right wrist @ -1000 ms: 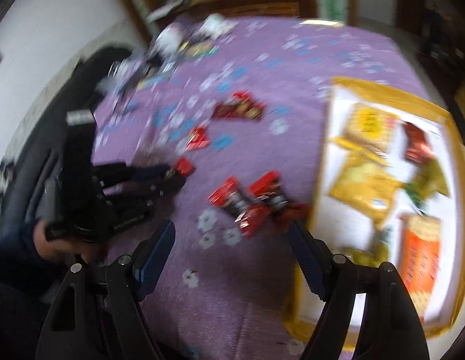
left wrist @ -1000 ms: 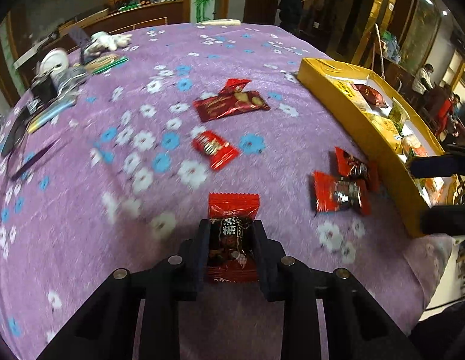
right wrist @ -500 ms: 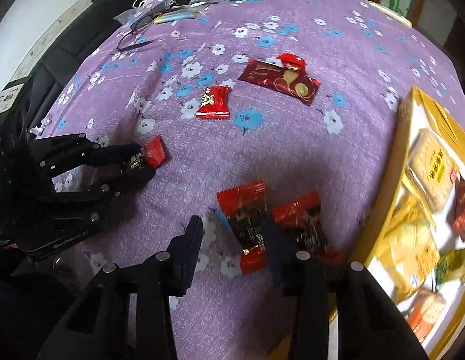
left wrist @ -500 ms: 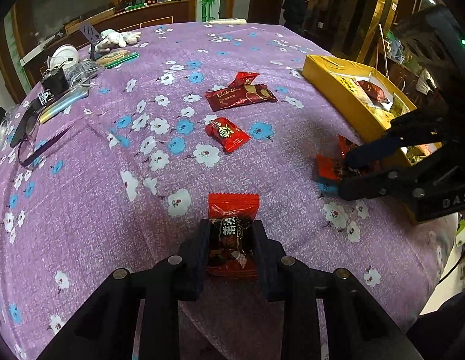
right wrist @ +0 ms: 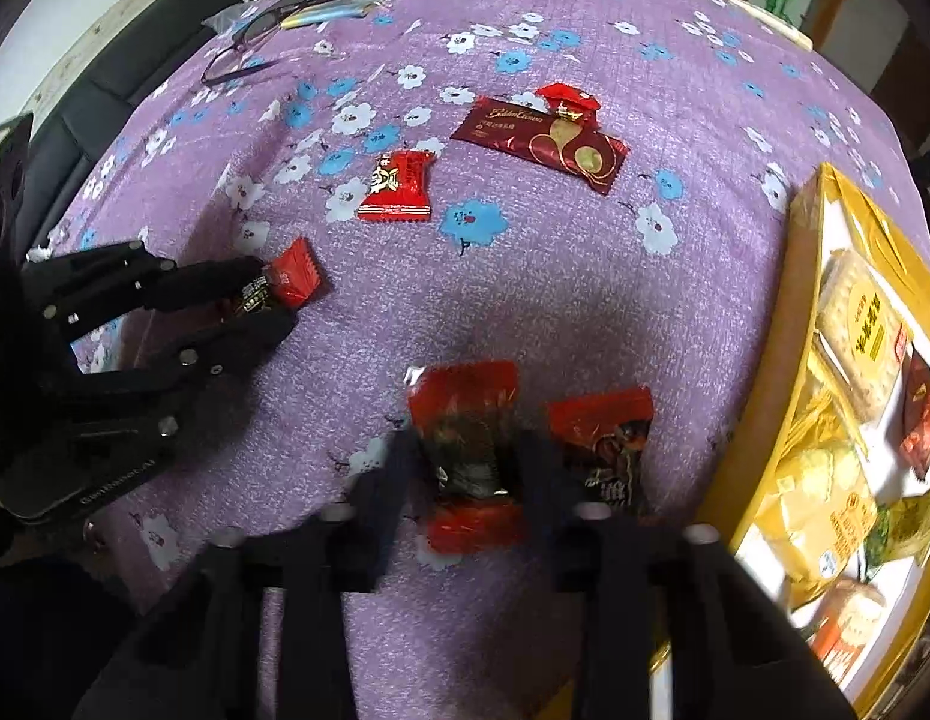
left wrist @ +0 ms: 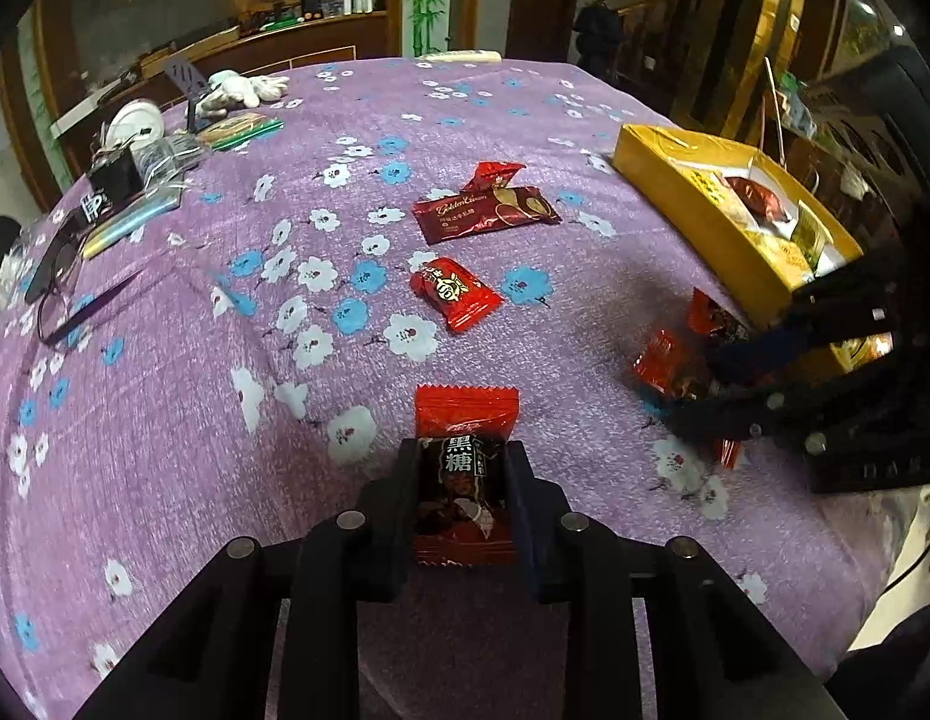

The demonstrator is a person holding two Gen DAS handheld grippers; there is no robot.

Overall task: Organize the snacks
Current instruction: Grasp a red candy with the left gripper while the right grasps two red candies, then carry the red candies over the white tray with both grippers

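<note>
A purple flowered tablecloth (left wrist: 165, 360) covered the table, with a yellow snack box (right wrist: 807, 276) at its right edge. The left gripper (left wrist: 462, 480) was clamped narrow on a red-and-black candy packet (left wrist: 465, 468), held low over the cloth. The right gripper (right wrist: 465, 456) straddled a second red packet (right wrist: 465, 426), fingers at both its sides; whether it gripped, I couldn't tell. A third packet (right wrist: 609, 438) lay just beside, near the box.

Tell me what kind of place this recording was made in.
Probably a restaurant or hotel dining hall, not a lab: a large round table under a purple floral tablecloth, a wooden service counter behind it, gilded wood columns, and a person standing at a doorway.
</note>
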